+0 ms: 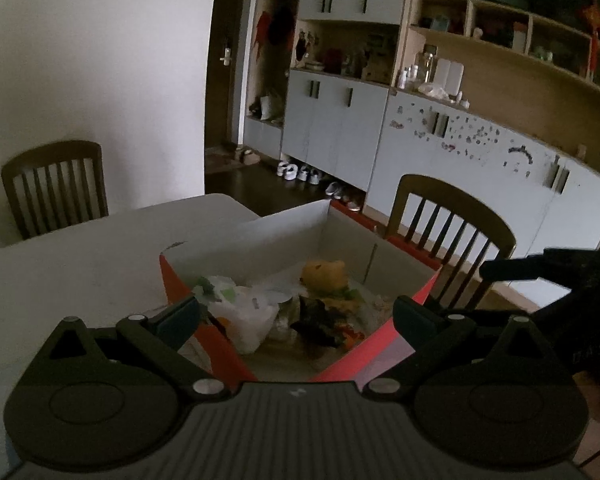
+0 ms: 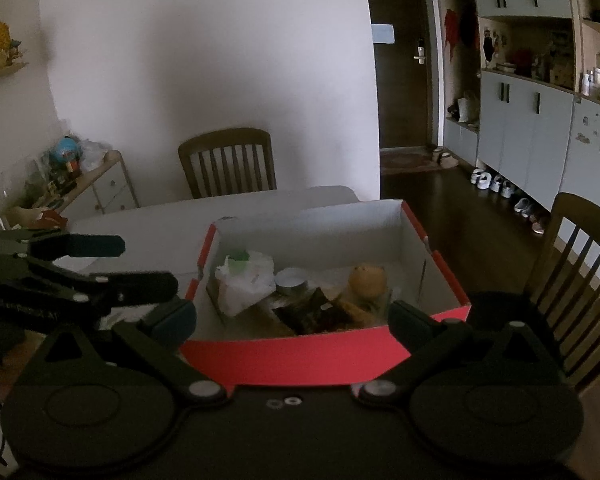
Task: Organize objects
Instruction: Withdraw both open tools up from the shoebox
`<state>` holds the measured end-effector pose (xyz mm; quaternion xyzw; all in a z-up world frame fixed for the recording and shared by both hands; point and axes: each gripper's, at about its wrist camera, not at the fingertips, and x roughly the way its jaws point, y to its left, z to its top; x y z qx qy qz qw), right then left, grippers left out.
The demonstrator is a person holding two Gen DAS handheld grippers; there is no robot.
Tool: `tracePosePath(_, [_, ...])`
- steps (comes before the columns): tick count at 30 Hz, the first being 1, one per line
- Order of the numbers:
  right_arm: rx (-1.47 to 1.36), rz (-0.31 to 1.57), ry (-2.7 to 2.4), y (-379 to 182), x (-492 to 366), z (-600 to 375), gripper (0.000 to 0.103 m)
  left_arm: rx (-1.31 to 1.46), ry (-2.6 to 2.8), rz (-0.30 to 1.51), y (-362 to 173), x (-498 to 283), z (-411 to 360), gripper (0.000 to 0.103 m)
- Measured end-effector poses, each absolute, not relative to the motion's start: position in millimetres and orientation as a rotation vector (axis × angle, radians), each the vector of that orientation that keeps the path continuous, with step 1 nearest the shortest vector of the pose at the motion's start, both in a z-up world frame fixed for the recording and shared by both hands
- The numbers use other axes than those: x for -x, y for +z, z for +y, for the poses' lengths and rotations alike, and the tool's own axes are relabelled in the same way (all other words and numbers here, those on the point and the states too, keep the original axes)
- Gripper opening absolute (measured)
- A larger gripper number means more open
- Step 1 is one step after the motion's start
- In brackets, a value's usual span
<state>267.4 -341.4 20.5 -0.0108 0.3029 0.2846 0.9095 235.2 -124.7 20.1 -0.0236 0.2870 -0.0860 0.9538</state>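
A red cardboard box point(image 2: 292, 356) with a white inside stands on the white table point(image 2: 148, 216). In it lie a white plastic bag point(image 2: 246, 284), a small round tin point(image 2: 291, 282), a dark packet point(image 2: 312, 314) and a yellow plush toy point(image 2: 368, 282). My right gripper point(image 2: 292, 320) is open wide just before the box's near wall and holds nothing. My left gripper point(image 2: 148, 265) hovers left of the box, open and empty. In the left wrist view the left gripper point(image 1: 296, 316) spans the box's point(image 1: 352, 354) near corner above the bag point(image 1: 244, 320) and the toy point(image 1: 326, 276).
Wooden chairs stand behind the table point(image 2: 228, 164) and at its right point(image 2: 580, 264). A low shelf point(image 2: 100, 176) with toys sits at the left wall. Grey cabinets point(image 1: 336, 128), shoes on the floor point(image 1: 300, 172) and a dark door point(image 2: 404, 60) lie beyond.
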Motion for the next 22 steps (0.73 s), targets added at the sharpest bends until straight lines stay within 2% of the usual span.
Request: tracePosePath(22, [0.009,0.633,0.565,19.8,-263.7,-341.5,0.102,0.040,-0.193,0.630,11.4,-228.3,-122.7,0.103])
